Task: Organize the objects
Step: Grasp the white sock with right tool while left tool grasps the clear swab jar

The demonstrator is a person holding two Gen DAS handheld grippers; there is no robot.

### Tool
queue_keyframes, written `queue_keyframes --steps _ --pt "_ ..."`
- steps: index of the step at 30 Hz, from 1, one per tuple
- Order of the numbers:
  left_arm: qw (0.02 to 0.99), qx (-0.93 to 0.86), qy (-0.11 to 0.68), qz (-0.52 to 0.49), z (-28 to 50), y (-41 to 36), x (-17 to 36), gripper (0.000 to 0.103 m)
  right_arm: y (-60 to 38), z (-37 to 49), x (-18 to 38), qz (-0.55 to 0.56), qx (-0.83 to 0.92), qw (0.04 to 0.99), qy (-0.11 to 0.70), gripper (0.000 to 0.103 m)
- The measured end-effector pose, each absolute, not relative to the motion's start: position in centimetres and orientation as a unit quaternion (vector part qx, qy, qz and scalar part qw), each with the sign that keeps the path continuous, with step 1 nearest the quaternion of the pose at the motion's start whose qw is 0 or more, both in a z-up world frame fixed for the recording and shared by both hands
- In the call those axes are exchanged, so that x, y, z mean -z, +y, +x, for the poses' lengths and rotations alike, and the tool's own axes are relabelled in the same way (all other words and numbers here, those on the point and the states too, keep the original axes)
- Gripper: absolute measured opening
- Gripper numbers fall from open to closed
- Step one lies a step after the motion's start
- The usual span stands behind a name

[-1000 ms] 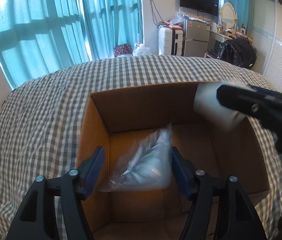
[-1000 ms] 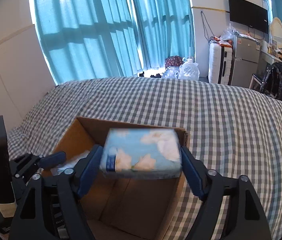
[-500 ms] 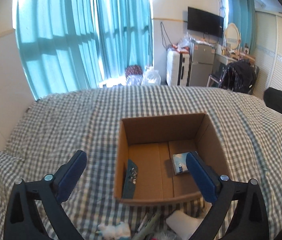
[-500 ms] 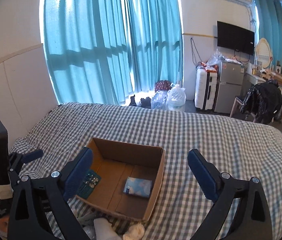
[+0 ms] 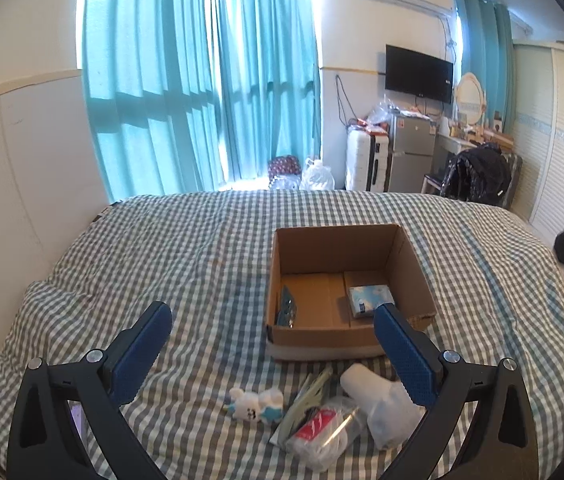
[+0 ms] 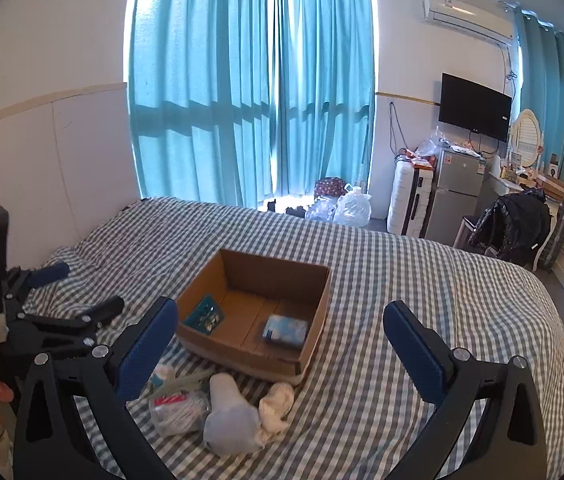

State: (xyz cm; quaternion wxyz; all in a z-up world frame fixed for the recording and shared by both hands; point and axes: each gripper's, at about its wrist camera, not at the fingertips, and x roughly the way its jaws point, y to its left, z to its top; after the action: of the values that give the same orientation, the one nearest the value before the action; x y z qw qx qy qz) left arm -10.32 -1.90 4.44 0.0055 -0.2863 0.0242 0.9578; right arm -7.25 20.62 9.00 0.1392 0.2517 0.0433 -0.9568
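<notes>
An open cardboard box (image 5: 416, 264) (image 6: 318, 316) stands on the checked bed. Inside lie a blue tissue pack (image 5: 370, 299) (image 6: 285, 331) and a teal blister card (image 5: 286, 311) (image 6: 203, 315). In front of the box lie a small white toy (image 5: 255, 403), a clear bag with a red label (image 5: 324, 432) (image 6: 177, 408), a flat green packet (image 5: 308, 394), a white sock (image 5: 382, 408) (image 6: 227, 416) and a crumpled white cloth (image 6: 277, 404). My left gripper (image 5: 271, 354) is open and empty, held above and behind these items. My right gripper (image 6: 279, 350) is open and empty too.
The checked bedspread (image 5: 161, 264) covers the whole bed. The left gripper's body (image 6: 41, 320) shows at the left in the right wrist view. Teal curtains (image 5: 201, 80), a fridge (image 5: 412, 152), a suitcase (image 5: 362, 160) and a chair with a black jacket (image 5: 478, 176) stand beyond the bed.
Both grippers have opened and let go their items into the box, then pulled back and up. The tissue pack and the blister card now lie in the box.
</notes>
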Motion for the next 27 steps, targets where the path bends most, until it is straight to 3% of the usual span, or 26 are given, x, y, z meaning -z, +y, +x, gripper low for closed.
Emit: queue_keyframes --steps 11,22,24,27 --pt "-0.049 -0.944 0.018 -0.325 -6.9 -3.3 3.9 0.103 19.0 -6.8 2.3 0.345 0.925 0.155 0.018 0.103" --pt "-0.013 -0.917 0.052 -0.396 -8.0 -2.3 12.3 0.103 16.7 -10.6 10.9 0.437 0.883 0.171 0.017 0.102" --pt "0.008 -0.916 0.042 -0.398 -8.1 -2.2 12.8 0.103 16.6 -11.0 11.7 0.448 0.876 0.177 0.011 0.099" --pt "0.027 -0.912 0.048 -0.408 -8.3 -1.4 13.5 0.103 16.1 -11.4 13.3 0.471 0.861 0.191 0.017 0.082"
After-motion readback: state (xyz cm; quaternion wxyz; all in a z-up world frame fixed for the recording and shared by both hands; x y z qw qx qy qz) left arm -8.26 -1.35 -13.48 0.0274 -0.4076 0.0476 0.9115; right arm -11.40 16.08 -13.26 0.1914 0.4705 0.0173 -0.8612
